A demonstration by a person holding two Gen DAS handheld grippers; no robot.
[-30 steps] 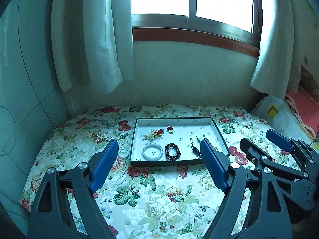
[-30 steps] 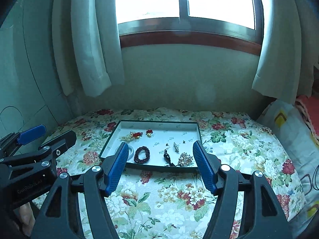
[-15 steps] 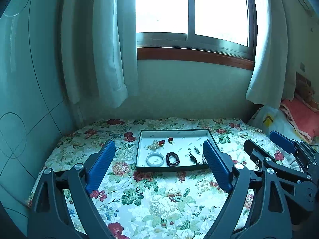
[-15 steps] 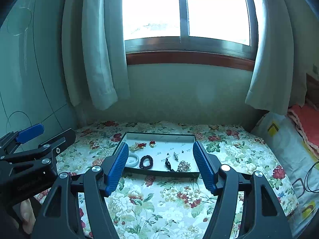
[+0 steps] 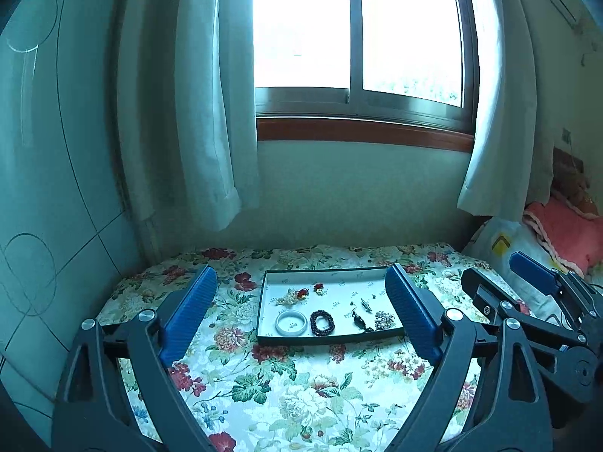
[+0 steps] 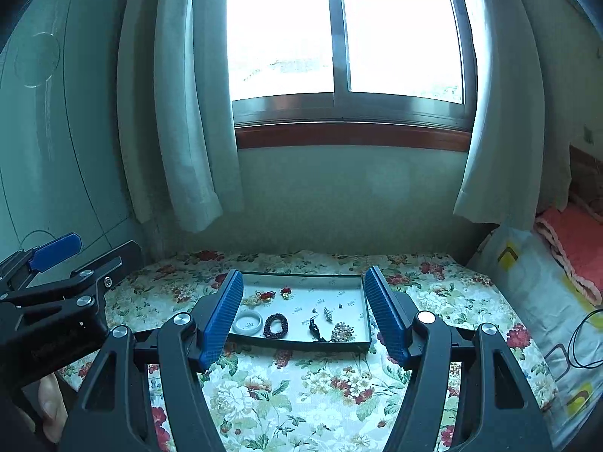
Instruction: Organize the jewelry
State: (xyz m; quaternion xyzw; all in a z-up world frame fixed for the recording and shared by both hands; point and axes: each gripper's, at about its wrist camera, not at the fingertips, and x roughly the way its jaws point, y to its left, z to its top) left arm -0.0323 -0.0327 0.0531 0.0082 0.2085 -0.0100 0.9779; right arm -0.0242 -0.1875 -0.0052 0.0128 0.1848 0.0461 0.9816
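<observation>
A dark-rimmed white tray [image 5: 324, 339] [image 6: 301, 345] lies on the floral bedspread below the window. In it lie a pale bangle [image 5: 289, 322] [image 6: 247, 321], a dark bead bracelet [image 5: 322, 322] [image 6: 276, 325], a black pendant [image 5: 358, 319] [image 6: 315, 329], a pearl cluster [image 5: 383, 319] [image 6: 342, 332] and red-and-gold pieces [image 5: 297, 295] [image 6: 265, 297]. My left gripper [image 5: 301, 312] is open and empty, held back from the tray. My right gripper [image 6: 303, 314] is open and empty, also held back. Each gripper shows at the edge of the other's view.
The floral bedspread [image 5: 301, 384] covers a platform against the wall. Curtains [image 5: 211, 113] hang at both sides of the window. A patterned pillow [image 6: 535, 301] and a pink blanket [image 6: 573, 241] lie at the right. A black cable [image 6: 584, 339] lies on the pillow.
Both grippers have pulled back and up from the tray, which now looks smaller and farther. Both stay open. The jewelry has not moved.
</observation>
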